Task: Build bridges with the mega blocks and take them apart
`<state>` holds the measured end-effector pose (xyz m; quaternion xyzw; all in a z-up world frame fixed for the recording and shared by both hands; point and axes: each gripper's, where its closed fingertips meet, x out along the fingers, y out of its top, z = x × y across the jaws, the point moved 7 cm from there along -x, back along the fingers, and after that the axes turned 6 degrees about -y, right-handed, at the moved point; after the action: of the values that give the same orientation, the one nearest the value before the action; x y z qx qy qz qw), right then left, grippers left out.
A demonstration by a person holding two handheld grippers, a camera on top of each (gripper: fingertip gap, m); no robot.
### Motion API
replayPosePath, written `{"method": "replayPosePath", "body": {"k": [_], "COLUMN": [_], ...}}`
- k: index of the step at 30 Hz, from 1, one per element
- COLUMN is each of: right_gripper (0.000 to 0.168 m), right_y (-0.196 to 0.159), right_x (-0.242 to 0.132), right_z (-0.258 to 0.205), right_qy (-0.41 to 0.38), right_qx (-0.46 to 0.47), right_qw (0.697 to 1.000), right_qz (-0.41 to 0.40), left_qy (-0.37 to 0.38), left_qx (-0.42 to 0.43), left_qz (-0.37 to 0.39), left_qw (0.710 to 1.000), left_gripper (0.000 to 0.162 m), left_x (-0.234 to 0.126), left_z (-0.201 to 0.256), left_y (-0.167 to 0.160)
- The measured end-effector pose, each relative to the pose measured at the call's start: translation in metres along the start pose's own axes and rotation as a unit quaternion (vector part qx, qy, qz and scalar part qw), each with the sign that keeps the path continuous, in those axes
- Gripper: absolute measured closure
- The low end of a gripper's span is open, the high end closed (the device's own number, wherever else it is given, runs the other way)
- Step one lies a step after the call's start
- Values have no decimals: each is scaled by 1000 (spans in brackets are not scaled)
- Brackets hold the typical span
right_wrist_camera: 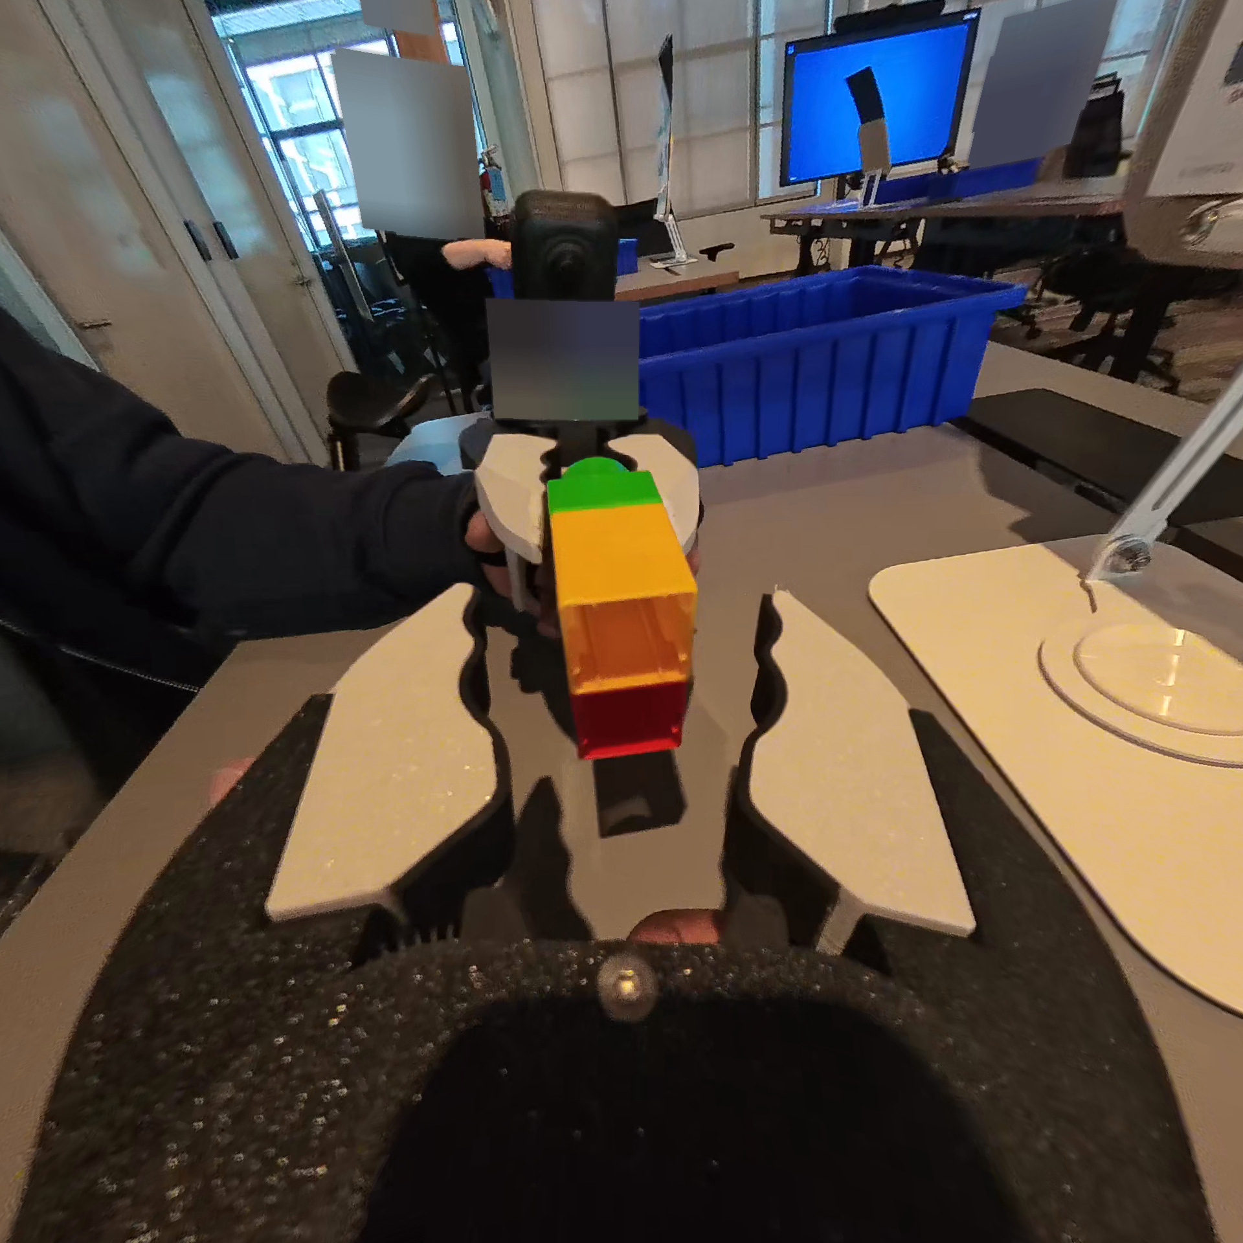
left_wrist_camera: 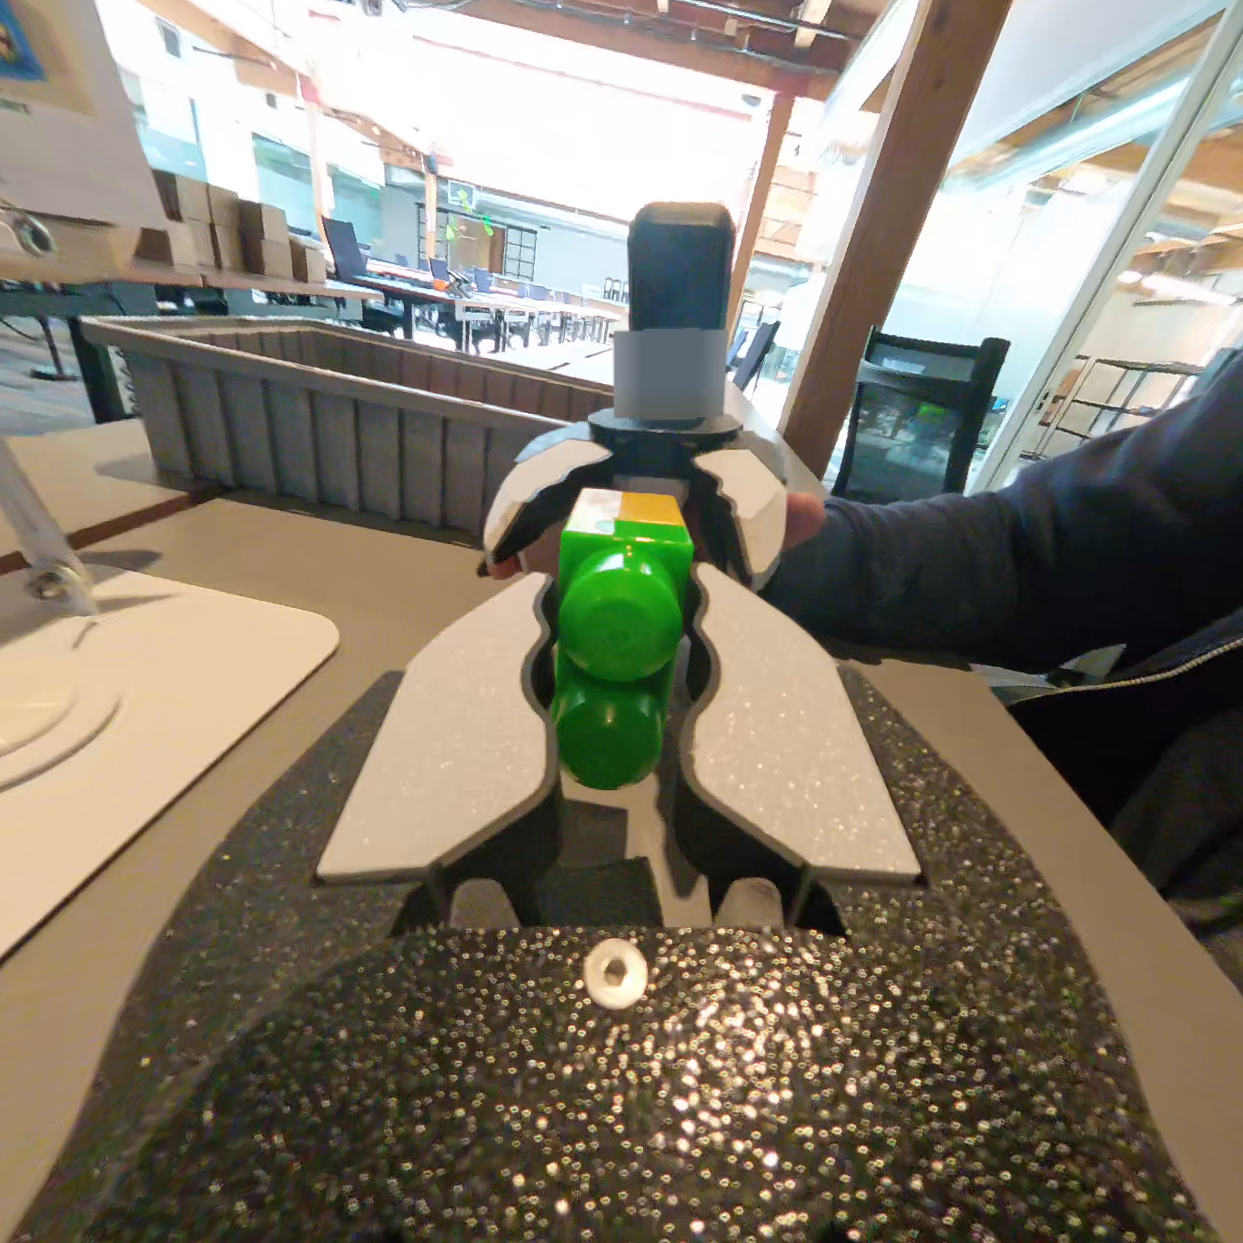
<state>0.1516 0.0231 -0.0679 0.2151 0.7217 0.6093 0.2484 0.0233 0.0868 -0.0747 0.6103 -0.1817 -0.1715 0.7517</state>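
I have a short stack of blocks held in mid-air above the bench (right_wrist_camera: 841,538), between the two tools that face each other: a green block (left_wrist_camera: 622,646), a yellow block (right_wrist_camera: 619,551) joined to it, and a red block (right_wrist_camera: 632,723) at the far end. My left tongs (left_wrist_camera: 619,646) are clenched on the green block, studs pointing back at the left camera. My right tongs (right_wrist_camera: 622,679) are spread, their fingers either side of the yellow and red end without touching it, so that end hangs free; from the left wrist view the right tongs look closer in, and I cannot be sure of the gap there. The step, as I judge it, is taking the stack apart. To do it well I would close the right tongs squarely on the flat sides of the red or yellow block, near the seam, then rock and pull along the stack's axis instead of twisting hard, keeping the left grip firm. Both tools are held level and nose to nose, each sleeve (left_wrist_camera: 975,558) reaching in from the side, wrists roughly straight. A blue bin (right_wrist_camera: 827,363) sits behind on the bench, with a lamp base (right_wrist_camera: 1009,672) beside.
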Motion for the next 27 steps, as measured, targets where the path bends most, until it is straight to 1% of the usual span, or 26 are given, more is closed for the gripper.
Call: {"method": "replayPosePath", "body": {"k": [3, 7, 9, 16, 20, 25, 27], "right_gripper": [99, 122, 131, 131, 132, 133, 133], "right_y": [-4, -1, 0, -5, -7, -10, -11], "right_x": [4, 0, -3, -1, 1, 6, 6], "right_z": [-6, -5, -4, -4, -1, 1, 0], "right_qy": [-5, -5, -4, 3, 7, 27, 24], "right_qx": [-13, -17, -17, -13, 7, 68, 49], "right_qw": [1000, 1000, 1000, 1000, 1000, 997, 998], "right_qz": [-5, 14, 22, 6, -15, -38, -42], "left_qy": [-13, -13, -11, -12, 0, 18, 17], "left_qx": [-2, -14, -21, -23, -3, 46, 45], "left_qz": [-10, -5, -2, -16, -34, -61, -67], "left_qw": [1000, 1000, 1000, 1000, 999, 997, 997], "left_gripper": [127, 127, 127, 127, 128, 128, 128], "left_x": [4, 3, 0, 1, -1, -6, -7], "left_z": [8, 6, 4, 3, 1, 0, 0], "left_y": [-3, -2, -2, -3, -4, -3, -4]}}
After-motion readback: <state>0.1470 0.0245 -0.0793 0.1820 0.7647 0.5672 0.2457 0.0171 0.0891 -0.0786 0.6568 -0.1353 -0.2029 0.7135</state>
